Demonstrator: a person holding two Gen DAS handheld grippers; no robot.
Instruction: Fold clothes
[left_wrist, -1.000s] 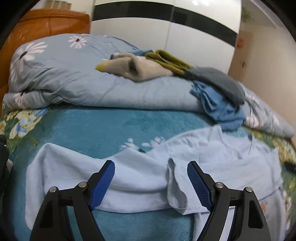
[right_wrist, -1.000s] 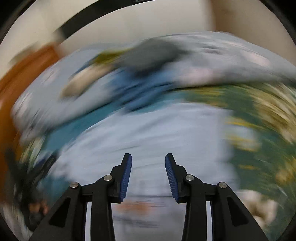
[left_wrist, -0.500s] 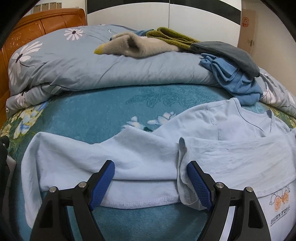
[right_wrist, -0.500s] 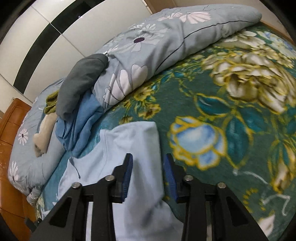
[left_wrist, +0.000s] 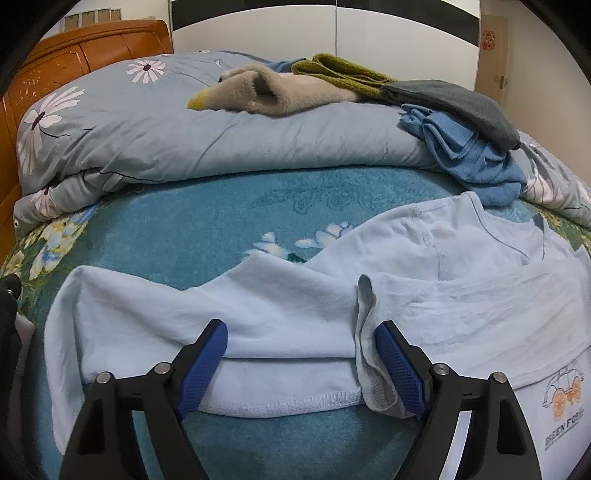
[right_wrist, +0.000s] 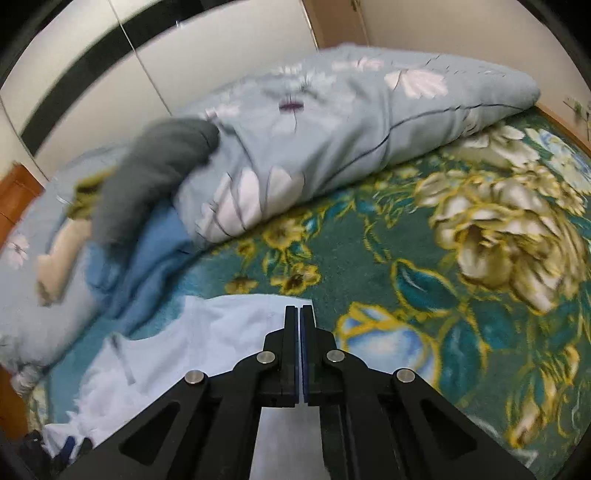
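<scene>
Pale blue T-shirt (left_wrist: 424, 295) lies spread on the bed's teal floral blanket (left_wrist: 207, 229), in front of the rolled grey-blue duvet (left_wrist: 184, 140); one sleeve folded inward, orange print near the hem. Thin soft knit, light, limp: it will sag and crease, so take it at the stitched sleeve cuff or hem.

Left tool (left_wrist: 301, 363) open wide, jaws straddling the folded sleeve, nothing clamped. Right tool (right_wrist: 299, 354) has just been closing, jaws now together at the shirt's far edge; whether cloth is pinched, I cannot tell.

Blanket is plush, grippy. Duvet carries loose garments (left_wrist: 461, 122).
</scene>
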